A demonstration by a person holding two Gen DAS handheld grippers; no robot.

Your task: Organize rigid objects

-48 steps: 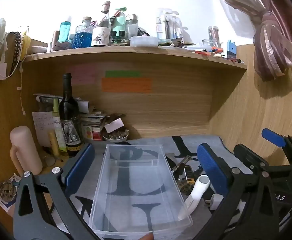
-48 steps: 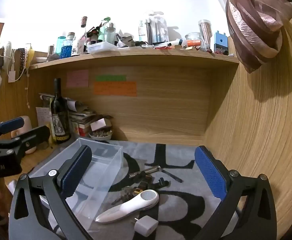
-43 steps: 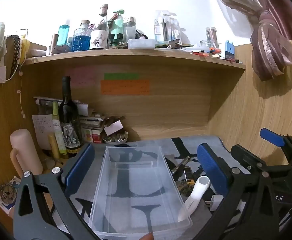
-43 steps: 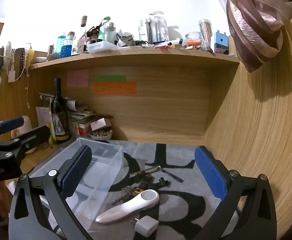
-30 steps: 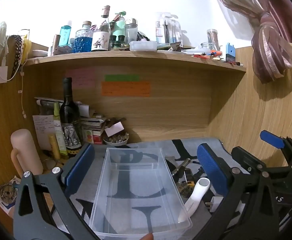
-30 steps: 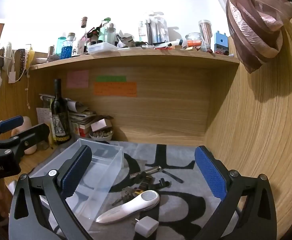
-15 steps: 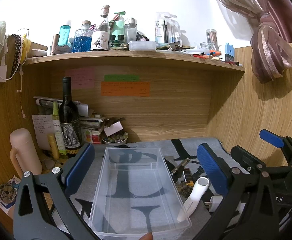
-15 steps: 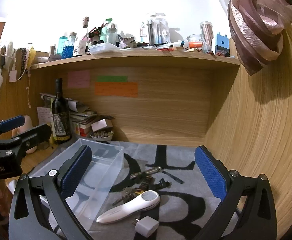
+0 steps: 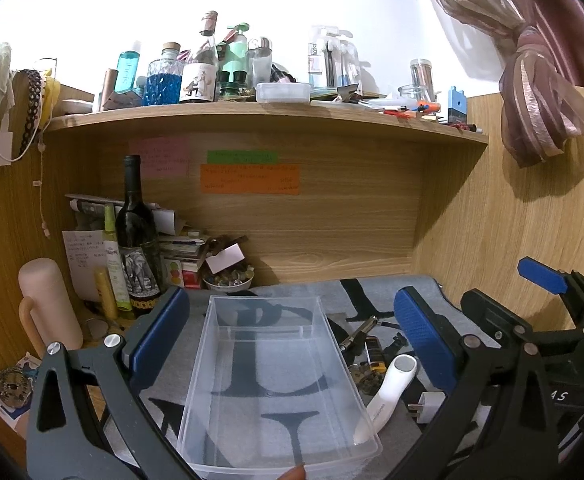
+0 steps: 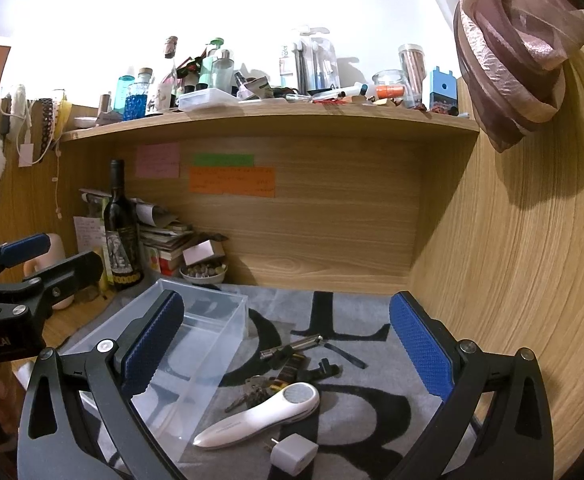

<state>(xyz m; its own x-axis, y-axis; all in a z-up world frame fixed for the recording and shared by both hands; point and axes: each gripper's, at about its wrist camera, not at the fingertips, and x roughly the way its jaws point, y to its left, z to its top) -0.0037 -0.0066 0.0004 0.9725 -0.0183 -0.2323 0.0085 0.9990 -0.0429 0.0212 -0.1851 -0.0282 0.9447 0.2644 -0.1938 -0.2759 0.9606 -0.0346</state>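
Note:
A clear plastic bin (image 9: 212, 396) (image 10: 228, 336) stands empty on the grey mat. My left gripper (image 9: 292, 340) is open above it, jaws wide on either side. Right of the bin lie a white handheld device (image 9: 389, 394) (image 10: 260, 416), a white plug adapter (image 9: 427, 406) (image 10: 293, 450), keys (image 10: 252, 394), a metal pen-like tool (image 10: 292, 348) and small black parts (image 10: 323, 370). My right gripper (image 10: 288, 340) is open and empty above these loose objects. The right gripper also shows at the right edge of the left wrist view (image 9: 539, 320).
A wine bottle (image 9: 136, 240), a pink flask (image 9: 48, 304), papers and a small bowl (image 9: 228, 280) crowd the back left corner. A cluttered shelf (image 9: 268, 114) runs overhead. A wooden wall (image 10: 511, 280) closes the right side.
Both grippers have stayed almost still, with only slight drift of the views. Both stay open. Nothing on the mat has moved.

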